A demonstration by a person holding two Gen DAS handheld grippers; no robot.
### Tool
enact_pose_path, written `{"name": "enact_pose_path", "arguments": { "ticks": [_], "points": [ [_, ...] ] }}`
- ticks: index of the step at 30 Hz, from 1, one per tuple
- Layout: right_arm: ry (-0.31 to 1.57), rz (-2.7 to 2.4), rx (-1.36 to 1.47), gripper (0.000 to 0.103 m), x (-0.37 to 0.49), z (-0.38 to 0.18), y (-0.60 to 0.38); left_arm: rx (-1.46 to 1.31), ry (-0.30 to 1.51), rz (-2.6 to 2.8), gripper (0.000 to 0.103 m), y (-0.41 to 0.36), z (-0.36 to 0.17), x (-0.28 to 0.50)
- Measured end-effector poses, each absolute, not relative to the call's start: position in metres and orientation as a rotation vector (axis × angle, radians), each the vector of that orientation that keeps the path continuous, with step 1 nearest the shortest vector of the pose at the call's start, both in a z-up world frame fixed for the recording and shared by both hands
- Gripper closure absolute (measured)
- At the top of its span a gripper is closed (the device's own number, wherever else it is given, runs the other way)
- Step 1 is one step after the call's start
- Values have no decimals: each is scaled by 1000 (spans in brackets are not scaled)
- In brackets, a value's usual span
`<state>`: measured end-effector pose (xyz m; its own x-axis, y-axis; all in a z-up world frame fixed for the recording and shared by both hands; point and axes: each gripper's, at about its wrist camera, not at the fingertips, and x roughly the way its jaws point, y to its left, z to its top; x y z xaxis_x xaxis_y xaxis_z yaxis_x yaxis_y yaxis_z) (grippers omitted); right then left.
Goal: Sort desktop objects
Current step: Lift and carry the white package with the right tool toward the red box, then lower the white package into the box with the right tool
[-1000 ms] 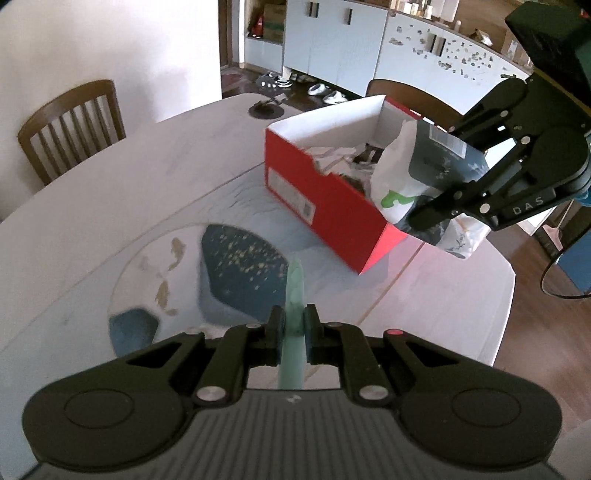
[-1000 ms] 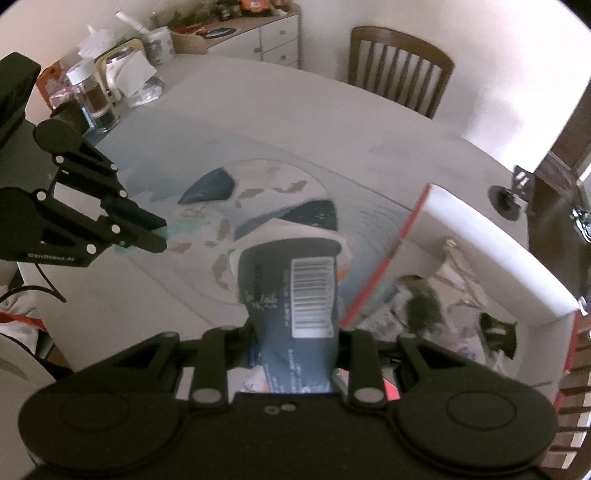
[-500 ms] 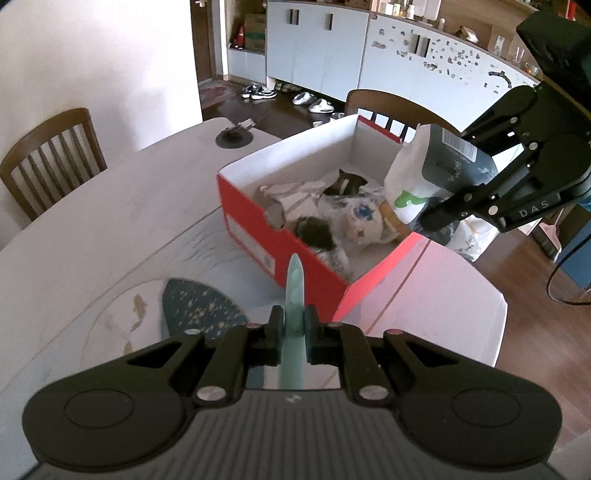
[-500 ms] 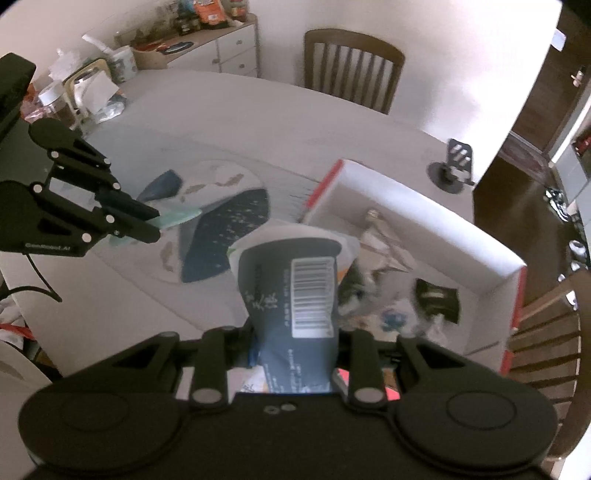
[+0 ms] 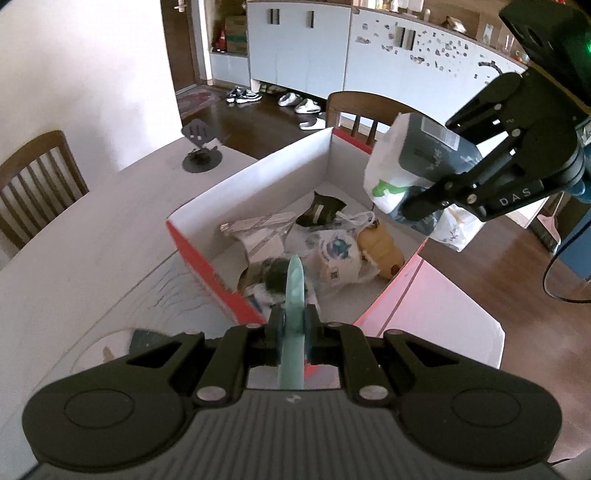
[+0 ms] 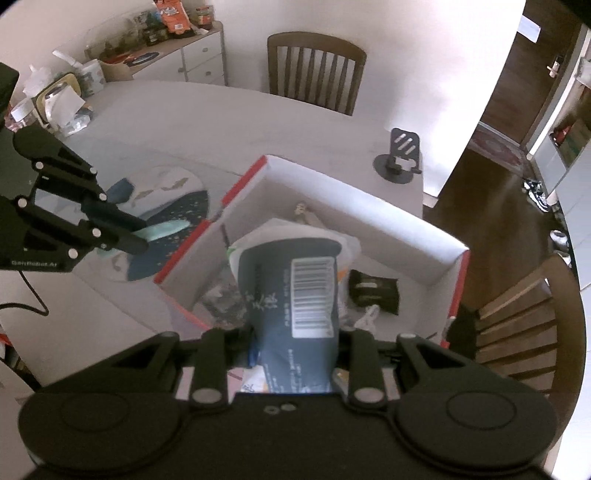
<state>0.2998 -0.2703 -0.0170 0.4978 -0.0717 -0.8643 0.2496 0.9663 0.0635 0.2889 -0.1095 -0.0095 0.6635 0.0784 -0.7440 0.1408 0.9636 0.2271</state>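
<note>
Left wrist view has the left gripper (image 5: 294, 326) clamped on a thin pale-green strip (image 5: 294, 291) at lower centre, tip over the red box (image 5: 207, 258), while right wrist view shows the right gripper (image 6: 295, 343) gripping a dark barcoded packet (image 6: 295, 295) at frame centre above the box's contents.

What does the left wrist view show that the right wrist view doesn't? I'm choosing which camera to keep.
Left wrist only: a yellow soft object in the box, and shoes by the cabinets. Right wrist only: the barcode on the dark pouch, and a cluttered sideboard. Both: the red shoebox, the phone stand, and the pale green strip in the left hand-held gripper.
</note>
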Motion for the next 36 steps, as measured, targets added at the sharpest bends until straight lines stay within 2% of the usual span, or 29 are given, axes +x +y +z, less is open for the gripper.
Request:
{"name": "enact_pose_path", "arguments": {
  "ticks": [13,36],
  "points": [
    [1026,-229,216,75,299,-32,-320,356,864,-99,93,-132,-16,346],
    [1056,-277,308,75,336,-81,-359,383,1050,-196,93,-142,-76,396]
  ]
}}
